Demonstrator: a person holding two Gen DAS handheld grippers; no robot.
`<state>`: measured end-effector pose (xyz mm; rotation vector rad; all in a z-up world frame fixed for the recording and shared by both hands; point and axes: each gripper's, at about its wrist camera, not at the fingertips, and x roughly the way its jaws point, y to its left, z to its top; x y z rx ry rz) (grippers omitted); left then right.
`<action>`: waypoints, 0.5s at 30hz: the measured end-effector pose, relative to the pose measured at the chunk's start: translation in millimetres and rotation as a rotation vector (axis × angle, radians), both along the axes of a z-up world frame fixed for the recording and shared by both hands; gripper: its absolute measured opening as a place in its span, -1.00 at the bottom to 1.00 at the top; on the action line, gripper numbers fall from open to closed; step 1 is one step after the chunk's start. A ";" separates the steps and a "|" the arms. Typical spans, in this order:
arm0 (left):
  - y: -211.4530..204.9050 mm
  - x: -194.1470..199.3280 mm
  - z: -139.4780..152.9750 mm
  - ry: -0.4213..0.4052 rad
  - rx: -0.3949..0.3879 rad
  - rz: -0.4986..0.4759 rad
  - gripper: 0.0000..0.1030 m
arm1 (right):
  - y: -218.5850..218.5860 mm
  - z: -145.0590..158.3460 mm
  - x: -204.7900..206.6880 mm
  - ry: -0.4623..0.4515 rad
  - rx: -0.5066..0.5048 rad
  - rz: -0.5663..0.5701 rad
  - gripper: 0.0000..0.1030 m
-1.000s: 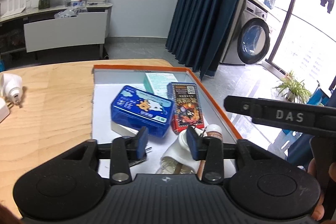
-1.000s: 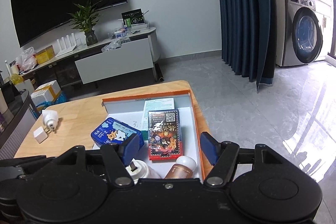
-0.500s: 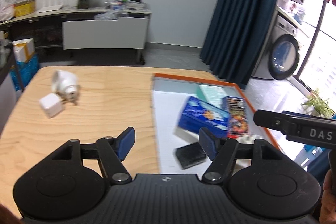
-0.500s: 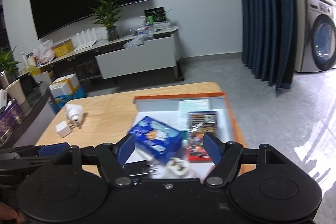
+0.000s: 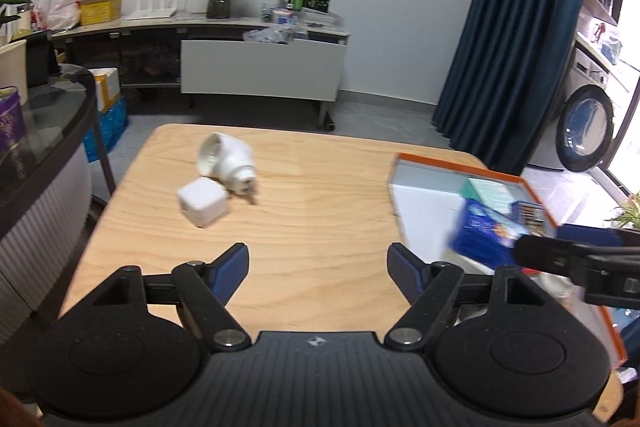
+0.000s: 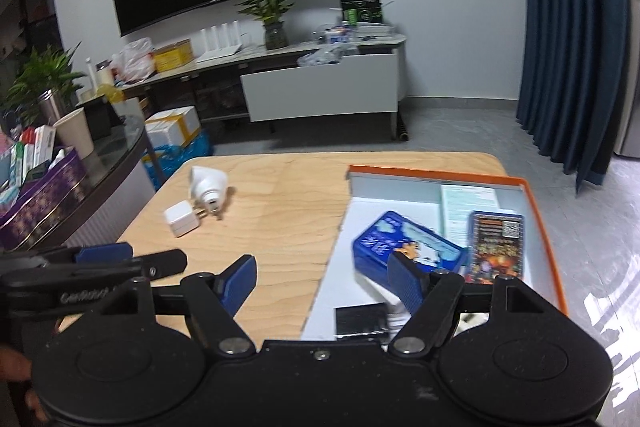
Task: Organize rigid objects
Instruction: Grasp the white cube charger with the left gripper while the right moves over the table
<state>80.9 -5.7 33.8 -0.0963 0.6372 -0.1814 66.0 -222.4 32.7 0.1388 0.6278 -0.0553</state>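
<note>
White charger cube [image 5: 203, 205] and plug adapter [image 5: 226, 163] are seen touching on the wooden table [image 5: 320, 187]; the left gripper [image 5: 318, 263], jaws just opened and empty, and the right gripper [image 6: 324, 277], spread, are held apart.

Both claws have swung left, away from the orange tray [image 6: 544, 211] toward the bare tabletop [image 5: 320, 187]. The left claw [image 5: 316, 267] jaws have just been opening, nothing between them. The right claw [image 6: 320, 277] jaws opened wider and are likewise empty

White cube charger [image 6: 181, 218] beside white plug adapter [image 6: 208, 185] on table; blue tin [image 6: 408, 249], card box [image 6: 496, 247] in orange-rimmed tray [image 6: 548, 223].
</note>
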 end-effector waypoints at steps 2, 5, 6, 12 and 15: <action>12.1 9.0 -4.3 -0.002 0.017 0.006 0.54 | 5.8 -0.8 2.6 0.007 -0.010 0.011 0.67; 28.7 26.1 -10.7 -0.003 0.047 0.008 0.58 | 11.4 -2.7 6.0 0.015 -0.018 0.019 0.68; 32.9 32.4 -13.0 -0.002 0.060 0.007 0.62 | 12.0 -3.5 7.4 0.019 -0.018 0.019 0.68; 49.3 70.5 -30.6 -0.008 0.105 -0.006 0.70 | 15.5 -7.7 18.7 0.037 -0.009 0.020 0.69; 51.9 89.9 -42.8 0.000 0.131 -0.016 0.71 | 15.9 -9.0 23.8 0.041 -0.023 0.021 0.69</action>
